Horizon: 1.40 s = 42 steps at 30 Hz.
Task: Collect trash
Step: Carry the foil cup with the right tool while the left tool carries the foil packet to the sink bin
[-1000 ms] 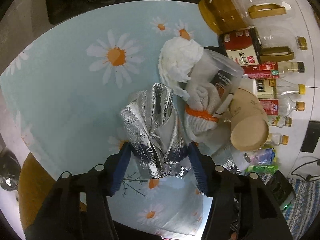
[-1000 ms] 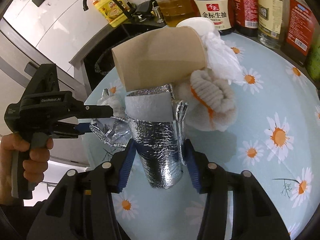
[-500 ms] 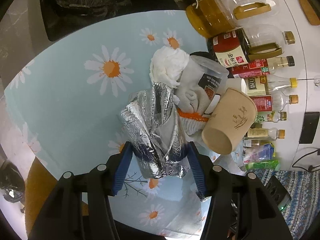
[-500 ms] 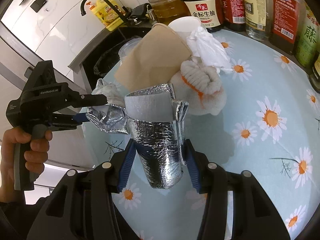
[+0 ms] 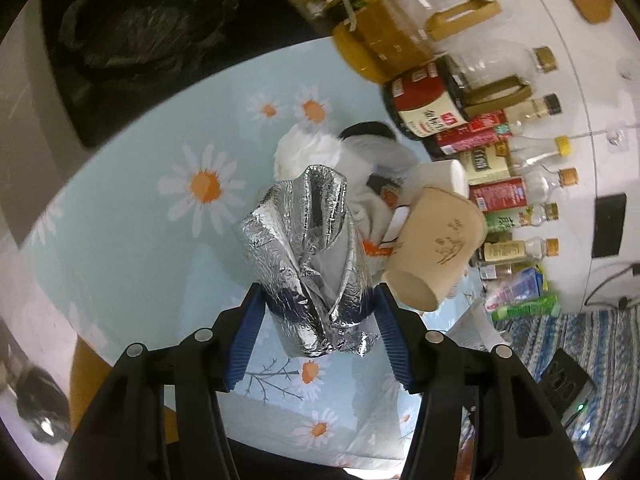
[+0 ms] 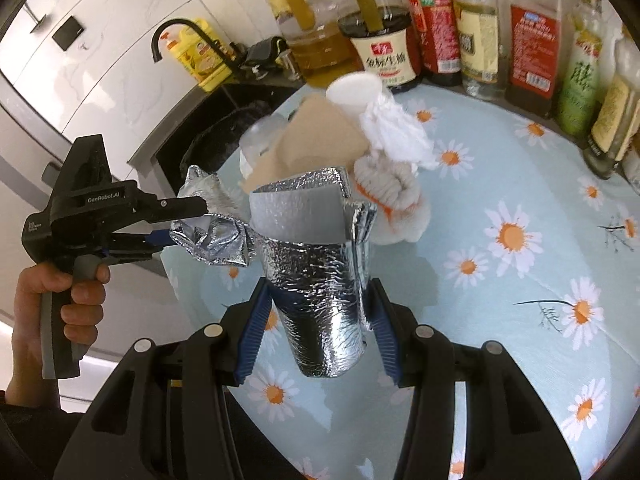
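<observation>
A silver foil insulated bag (image 6: 316,276) is held up over the daisy tablecloth (image 6: 520,280). My right gripper (image 6: 316,320) is shut on the bag's body. My left gripper (image 5: 316,320) is shut on its crumpled end (image 5: 308,240), also showing in the right wrist view (image 6: 212,232). A brown paper cup (image 5: 436,248) lies tilted on the bag's far side (image 6: 316,140). Behind it sit a white cup (image 6: 354,92), crumpled white tissue (image 6: 396,136), a knitted glove with orange cuff (image 6: 384,192) and a clear plastic cup (image 5: 372,152).
Oil, soy sauce and condiment bottles (image 6: 440,32) line the table's far edge. A black sink with a black bag (image 5: 132,40) and a black faucet (image 6: 176,36) lie beyond the table. A patterned rug (image 5: 580,340) and power strip (image 5: 568,380) are on the floor.
Both grippers have lifted the foil bag higher above the table. The brown paper cup has tipped over and shifted against the bag.
</observation>
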Each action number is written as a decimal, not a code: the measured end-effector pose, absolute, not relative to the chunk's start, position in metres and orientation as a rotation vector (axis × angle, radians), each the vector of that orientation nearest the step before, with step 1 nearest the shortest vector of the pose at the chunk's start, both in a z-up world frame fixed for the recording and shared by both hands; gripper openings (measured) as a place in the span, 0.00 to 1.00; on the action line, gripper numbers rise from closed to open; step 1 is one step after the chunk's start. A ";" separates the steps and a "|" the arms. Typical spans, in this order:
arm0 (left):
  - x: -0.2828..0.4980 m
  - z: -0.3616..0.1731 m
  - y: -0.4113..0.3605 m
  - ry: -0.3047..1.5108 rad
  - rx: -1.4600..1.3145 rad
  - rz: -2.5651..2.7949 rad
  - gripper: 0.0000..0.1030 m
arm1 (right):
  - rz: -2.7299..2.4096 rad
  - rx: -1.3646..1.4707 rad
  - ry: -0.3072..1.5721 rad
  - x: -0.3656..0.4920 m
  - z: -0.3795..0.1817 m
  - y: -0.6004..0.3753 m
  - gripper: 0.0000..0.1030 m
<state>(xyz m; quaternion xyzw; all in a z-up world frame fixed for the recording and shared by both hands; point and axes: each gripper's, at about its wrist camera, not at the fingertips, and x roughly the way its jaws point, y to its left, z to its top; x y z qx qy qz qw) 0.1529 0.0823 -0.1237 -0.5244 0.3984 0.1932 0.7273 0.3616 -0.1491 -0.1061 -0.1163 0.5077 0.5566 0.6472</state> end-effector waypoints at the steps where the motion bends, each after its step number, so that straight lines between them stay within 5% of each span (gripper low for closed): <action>1: 0.154 -0.120 0.085 0.881 -1.136 0.414 0.52 | 1.255 -0.264 1.149 0.361 -0.103 -0.149 0.48; 19: 0.159 -0.077 0.184 0.944 -0.853 0.180 0.52 | 1.079 -0.217 1.072 0.307 -0.032 -0.049 0.48; 42: 0.087 -0.091 0.357 0.983 -0.834 0.219 0.52 | 1.128 -0.235 1.185 0.232 -0.070 0.163 0.48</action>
